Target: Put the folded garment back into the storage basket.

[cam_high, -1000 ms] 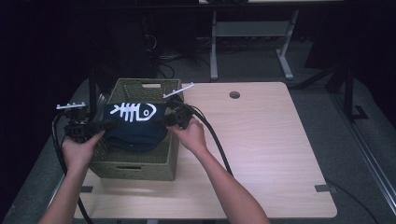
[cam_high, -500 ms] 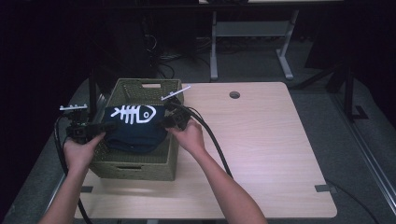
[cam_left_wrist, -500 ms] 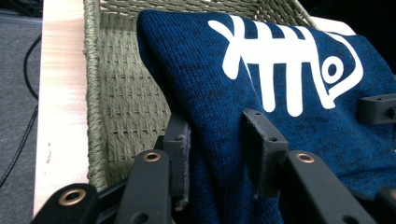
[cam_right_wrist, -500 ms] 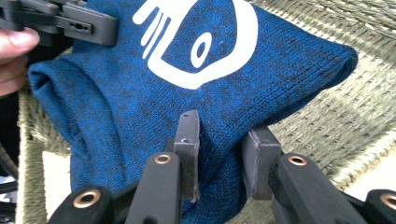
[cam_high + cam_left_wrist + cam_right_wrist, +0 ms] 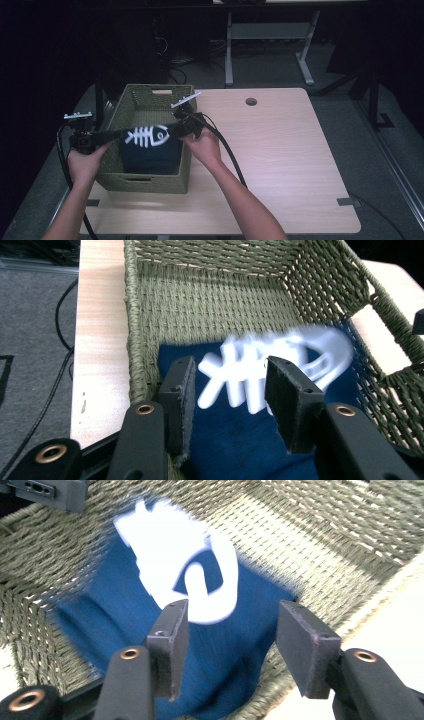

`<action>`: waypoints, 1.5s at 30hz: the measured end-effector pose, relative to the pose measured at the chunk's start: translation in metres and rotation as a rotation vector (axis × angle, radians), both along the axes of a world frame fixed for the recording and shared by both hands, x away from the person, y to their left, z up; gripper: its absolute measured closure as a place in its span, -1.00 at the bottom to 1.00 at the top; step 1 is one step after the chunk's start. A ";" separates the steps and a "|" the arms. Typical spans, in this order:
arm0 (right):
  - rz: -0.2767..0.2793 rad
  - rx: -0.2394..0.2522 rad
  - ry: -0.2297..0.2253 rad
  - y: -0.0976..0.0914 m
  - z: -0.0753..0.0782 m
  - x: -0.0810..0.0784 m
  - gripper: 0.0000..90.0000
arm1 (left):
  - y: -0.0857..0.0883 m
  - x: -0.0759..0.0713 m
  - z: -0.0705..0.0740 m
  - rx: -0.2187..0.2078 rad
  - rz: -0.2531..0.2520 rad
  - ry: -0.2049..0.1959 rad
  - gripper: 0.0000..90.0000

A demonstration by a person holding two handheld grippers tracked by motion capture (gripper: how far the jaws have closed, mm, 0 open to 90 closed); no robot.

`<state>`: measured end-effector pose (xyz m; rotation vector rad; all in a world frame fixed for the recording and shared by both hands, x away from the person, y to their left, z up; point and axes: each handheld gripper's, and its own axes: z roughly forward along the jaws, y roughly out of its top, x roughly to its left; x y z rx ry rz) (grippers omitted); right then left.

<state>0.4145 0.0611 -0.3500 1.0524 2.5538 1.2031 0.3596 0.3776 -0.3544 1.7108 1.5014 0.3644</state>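
A folded navy cloth (image 5: 146,150) printed with a white fish skeleton (image 5: 146,135) lies inside a green woven basket (image 5: 150,181) at the left of a pale wooden tabletop (image 5: 280,165), seen from the high view. A person's left hand (image 5: 84,162) holds the left tongs (image 5: 116,134) over the basket's left rim; the right hand (image 5: 202,145) holds the right tongs (image 5: 176,129) over its right rim. A black cable (image 5: 231,157) trails from the right tongs across the tabletop.

In the left gripper view the left tongs (image 5: 230,382) stand spread – nothing between the jaws – with the cloth (image 5: 235,440) and its print (image 5: 270,365) (blurred) lying below in the basket (image 5: 210,305). In the right gripper view the right tongs (image 5: 232,630) are likewise spread and empty above the cloth (image 5: 240,645), the white print (image 5: 180,565) blurred against the basket's wall (image 5: 320,535).
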 end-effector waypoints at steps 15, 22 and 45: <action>0.033 0.171 0.076 -0.041 0.016 0.005 0.00 | -0.013 -0.005 0.012 -0.052 -0.072 -0.072 0.23; 0.042 0.202 0.072 -0.051 0.020 0.005 -0.03 | -0.020 -0.007 0.016 -0.057 -0.087 -0.086 0.17; 0.017 0.236 0.068 -0.091 0.025 0.003 -0.16 | -0.051 -0.006 0.025 -0.054 -0.149 -0.116 -0.03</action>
